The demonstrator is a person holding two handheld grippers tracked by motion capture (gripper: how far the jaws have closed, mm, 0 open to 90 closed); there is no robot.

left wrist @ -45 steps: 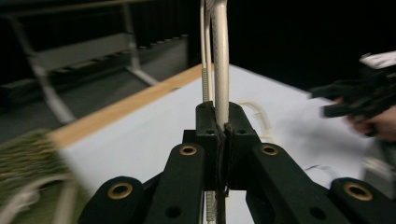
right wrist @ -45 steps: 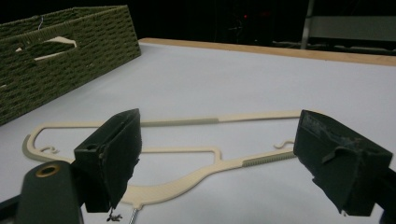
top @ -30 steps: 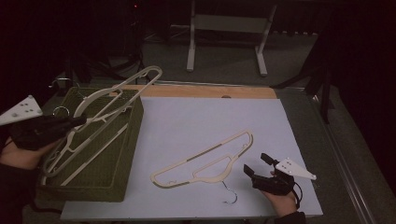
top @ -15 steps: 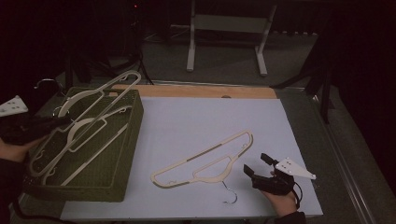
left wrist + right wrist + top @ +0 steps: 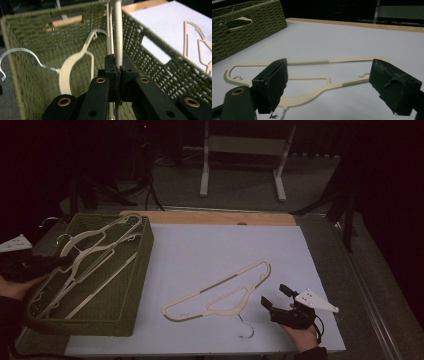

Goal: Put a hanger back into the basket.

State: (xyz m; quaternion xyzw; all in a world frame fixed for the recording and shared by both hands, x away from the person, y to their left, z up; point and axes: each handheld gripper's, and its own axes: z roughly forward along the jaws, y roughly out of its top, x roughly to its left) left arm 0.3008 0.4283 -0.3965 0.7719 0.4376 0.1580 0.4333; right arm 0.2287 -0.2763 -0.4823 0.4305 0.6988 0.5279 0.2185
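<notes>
While my left gripper (image 5: 59, 263) stayed clamped on a cream hanger (image 5: 118, 37) inside the green woven basket (image 5: 131, 285) at the table's left, another hanger (image 5: 72, 67) lay beside it there. My right gripper (image 5: 329, 85) stood wide and empty over a third hanger (image 5: 220, 290) flat on the white table (image 5: 210, 245).

dim room, grey floor (image 5: 240, 195), perhaps a white stand (image 5: 243, 150) behind.

No readable text, label, brand, number or sign appears on anything in these views; every surface is plain.
</notes>
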